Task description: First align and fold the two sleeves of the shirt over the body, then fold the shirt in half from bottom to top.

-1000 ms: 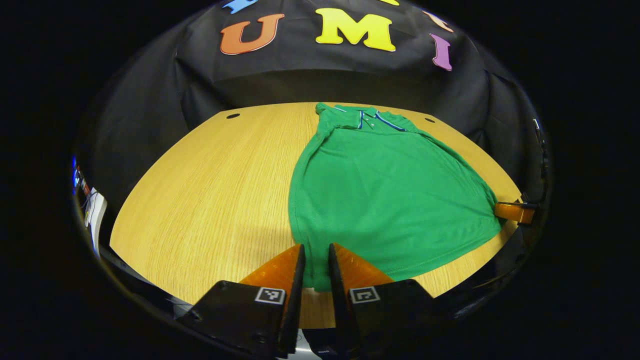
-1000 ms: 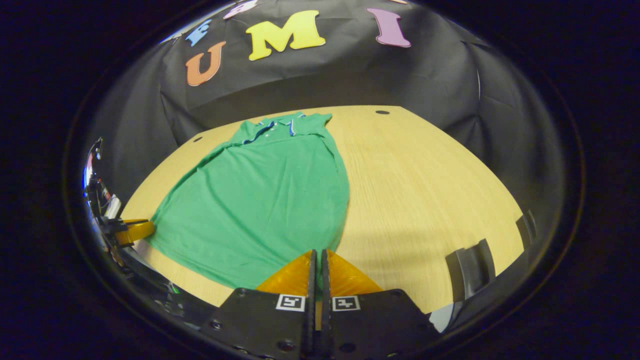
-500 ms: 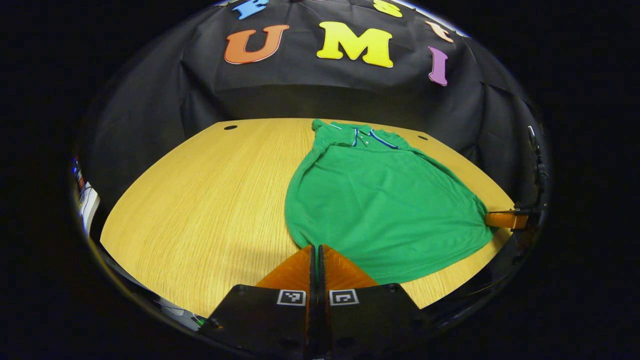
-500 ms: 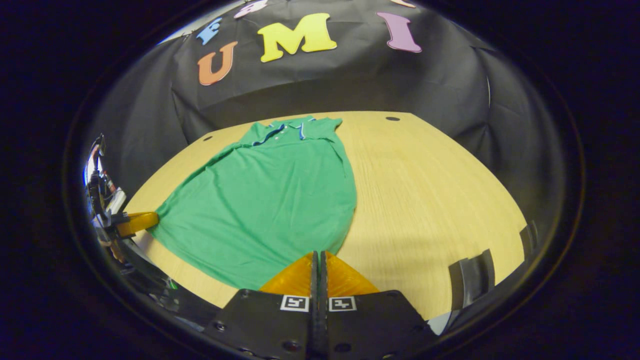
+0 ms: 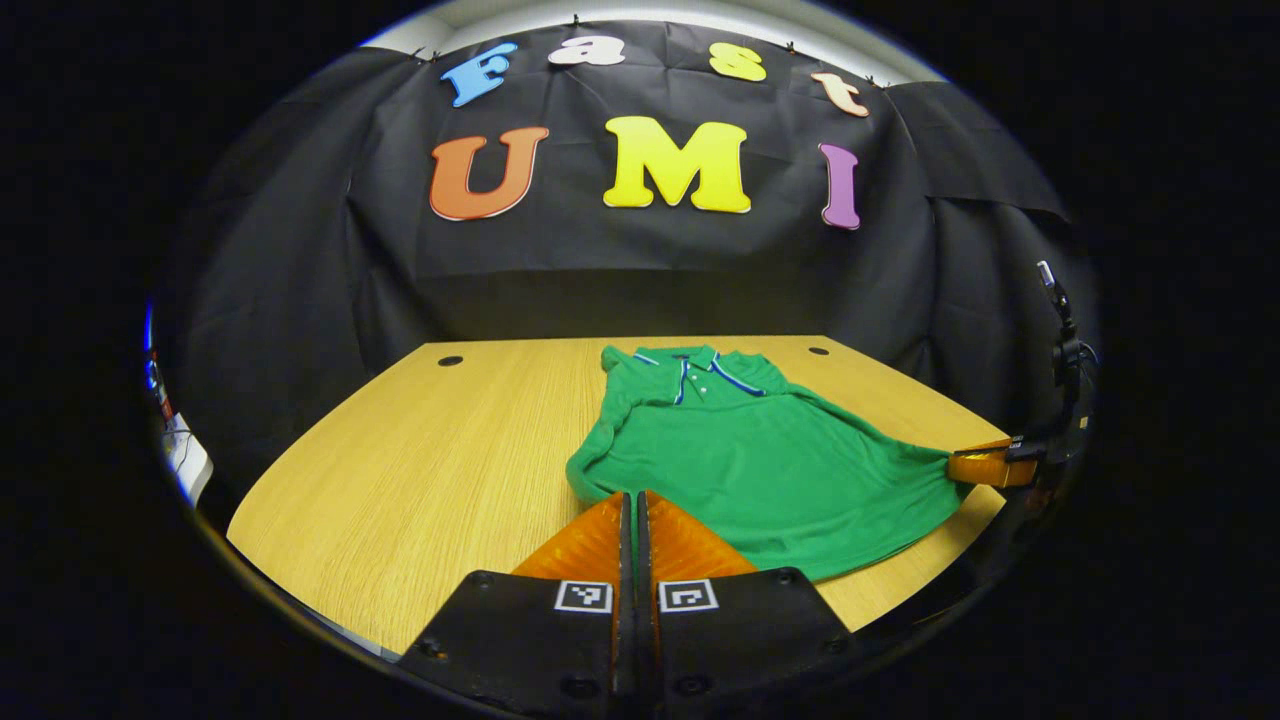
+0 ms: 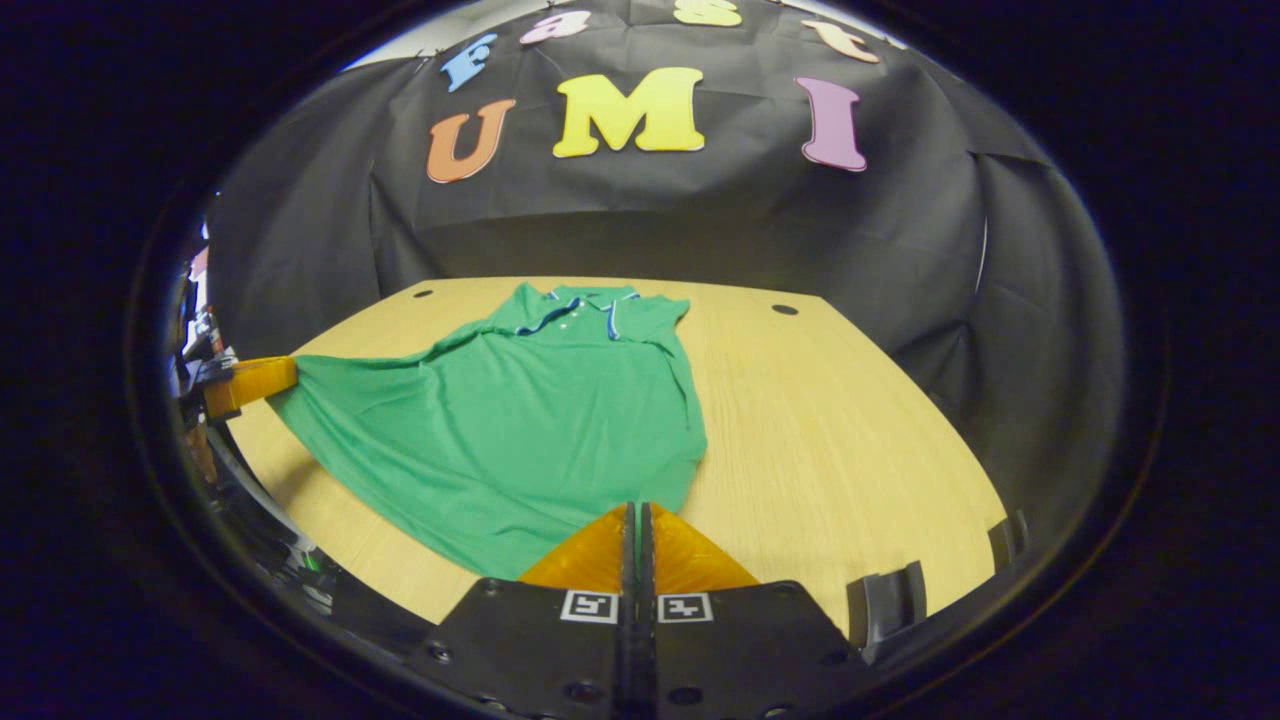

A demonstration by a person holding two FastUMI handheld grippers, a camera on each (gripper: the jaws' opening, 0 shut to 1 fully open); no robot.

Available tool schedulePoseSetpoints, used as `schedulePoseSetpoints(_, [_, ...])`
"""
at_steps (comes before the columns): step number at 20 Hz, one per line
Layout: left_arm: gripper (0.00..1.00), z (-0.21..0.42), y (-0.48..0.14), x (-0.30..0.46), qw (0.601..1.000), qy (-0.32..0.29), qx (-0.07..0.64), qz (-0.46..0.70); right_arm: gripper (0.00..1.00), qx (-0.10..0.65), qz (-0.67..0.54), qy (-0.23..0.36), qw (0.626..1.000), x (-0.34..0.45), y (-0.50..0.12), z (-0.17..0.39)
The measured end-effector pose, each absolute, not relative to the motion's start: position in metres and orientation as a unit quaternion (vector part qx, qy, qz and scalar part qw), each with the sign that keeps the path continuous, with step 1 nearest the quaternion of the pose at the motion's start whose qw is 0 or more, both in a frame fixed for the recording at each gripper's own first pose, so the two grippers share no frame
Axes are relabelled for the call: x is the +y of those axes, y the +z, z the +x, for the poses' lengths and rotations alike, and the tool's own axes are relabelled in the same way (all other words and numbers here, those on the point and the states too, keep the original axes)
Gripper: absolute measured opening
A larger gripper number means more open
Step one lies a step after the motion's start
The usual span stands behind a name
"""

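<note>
Left gripper view: the green shirt [image 5: 760,465] lies on the tabletop [image 5: 420,450] with the collar far away and the hem near the camera. The left gripper [image 5: 632,515] has its fingers pressed together on the near left corner of the hem. The right gripper [image 5: 985,467] appears at the far edge of this view and pinches the other hem corner, which hangs a little above the wood. In the right gripper view the right gripper [image 6: 633,525] also has its fingers together on the hem, and the cloth between the two corners sags.

I judge the shirt is light, thin and very soft. It will droop and wrinkle as soon as it is lifted, so the two hem corners are good places to hold, with some tension kept between them.

The sleeves are hard to make out; they seem tucked along the sides near the collar, but I cannot tell how evenly. The cloth inside the fingers is hidden. The right gripper's body is cut off in the left gripper view.
</note>
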State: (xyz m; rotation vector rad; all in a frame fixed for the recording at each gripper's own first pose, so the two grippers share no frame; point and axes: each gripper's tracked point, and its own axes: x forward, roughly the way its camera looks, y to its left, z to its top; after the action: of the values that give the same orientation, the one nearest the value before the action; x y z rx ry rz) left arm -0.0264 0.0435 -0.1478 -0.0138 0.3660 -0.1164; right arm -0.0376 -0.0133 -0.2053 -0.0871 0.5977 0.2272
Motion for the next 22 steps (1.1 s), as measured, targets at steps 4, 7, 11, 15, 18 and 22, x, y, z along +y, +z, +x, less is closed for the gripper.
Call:
schedulePoseSetpoints(4, [0.03, 0.008, -0.12, 0.042, 0.987, -0.063, 0.146, -0.008, 0.0, 0.276, -0.02, 0.111, 0.955, -0.013, -0.174, -0.01])
schedulePoseSetpoints(7, [0.03, 0.03, -0.101, 0.042, 0.99, -0.063, 0.129, -0.013, 0.0, 0.257, -0.012, 0.106, 0.96, -0.014, -0.147, 0.017])
schedulePoseSetpoints(11, [0.03, 0.064, -0.083, 0.047, 0.991, -0.056, 0.116, -0.024, 0.0, 0.239, -0.005, 0.11, 0.965, -0.004, -0.117, 0.056])
schedulePoseSetpoints(15, [0.03, 0.106, -0.073, 0.053, 0.993, -0.052, 0.107, -0.018, 0.0, 0.229, -0.008, 0.111, 0.967, 0.009, -0.102, 0.106])
schedulePoseSetpoints(18, [0.03, 0.141, -0.068, 0.057, 0.994, -0.046, 0.1, -0.011, 0.0, 0.221, -0.01, 0.116, 0.968, 0.024, -0.093, 0.145])
schedulePoseSetpoints(22, [0.03, 0.189, -0.062, 0.056, 0.995, -0.043, 0.085, -0.018, 0.0, 0.205, -0.011, 0.117, 0.972, 0.036, -0.079, 0.199])
